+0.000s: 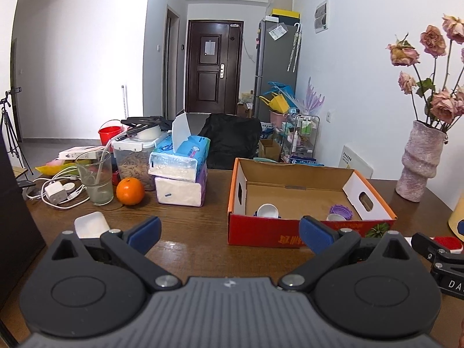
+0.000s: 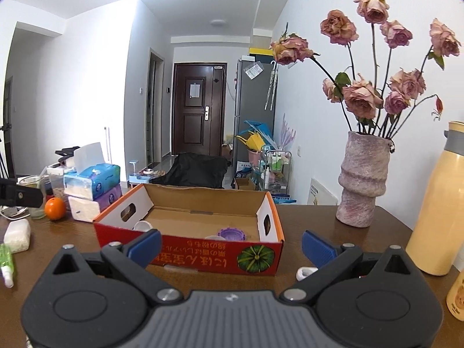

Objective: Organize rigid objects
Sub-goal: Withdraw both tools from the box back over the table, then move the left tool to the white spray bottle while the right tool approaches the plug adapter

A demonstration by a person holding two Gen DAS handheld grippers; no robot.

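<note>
Bare brown wooden surface [image 1: 197, 232] lies open before the red-and-orange cardboard box [image 1: 261, 232]; stacked tissue packs [image 1: 179, 179] and a pink ribbed vase [image 2: 362, 182] flank it.

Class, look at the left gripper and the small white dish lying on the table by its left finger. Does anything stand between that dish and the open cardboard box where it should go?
Nothing visible does. The white dish lies by the open left gripper, and only bare table separates it from the cardboard box. The orange and tissue packs sit farther back, off that path. The box's front wall must still be cleared.

right tool mount [image 1: 452, 282]: "DA" | cardboard box [image 2: 203, 256]: upside-down print, unreadable
</note>
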